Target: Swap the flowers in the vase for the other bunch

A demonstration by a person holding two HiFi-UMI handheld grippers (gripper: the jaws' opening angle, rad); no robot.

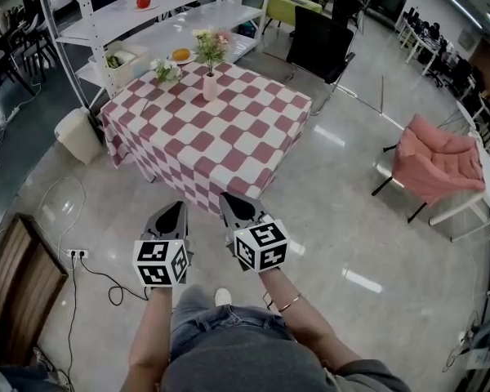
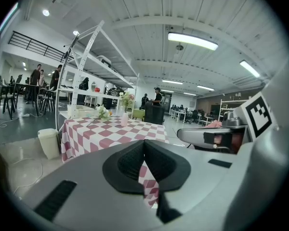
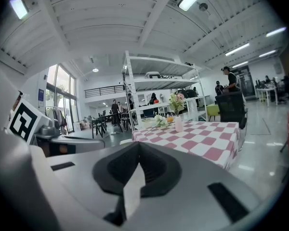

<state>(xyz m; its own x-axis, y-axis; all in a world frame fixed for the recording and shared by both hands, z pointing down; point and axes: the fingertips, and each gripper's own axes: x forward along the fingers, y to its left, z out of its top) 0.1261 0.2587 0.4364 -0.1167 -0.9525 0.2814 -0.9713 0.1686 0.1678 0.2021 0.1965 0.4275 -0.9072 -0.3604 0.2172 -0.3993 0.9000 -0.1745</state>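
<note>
The person stood well apart from the table (image 1: 229, 141), so the left gripper (image 1: 178, 207) and right gripper (image 1: 227, 198) were pressed together, empty, probably waiting. The vase (image 1: 210, 86) held flowers (image 1: 212, 42) at the far edge; the other bunch (image 1: 165, 70) lay near it.

Checked table (image 1: 229, 149) straight ahead. Vase (image 1: 210, 86) holding flowers (image 1: 212, 43) stands upright near the far edge, second bunch (image 1: 165, 71) lying by the far-left corner. Left gripper (image 1: 175, 208) and right gripper (image 1: 229, 200) side by side over the floor, short of the near edge. White bin (image 1: 77, 135) beside the left edge.
</note>
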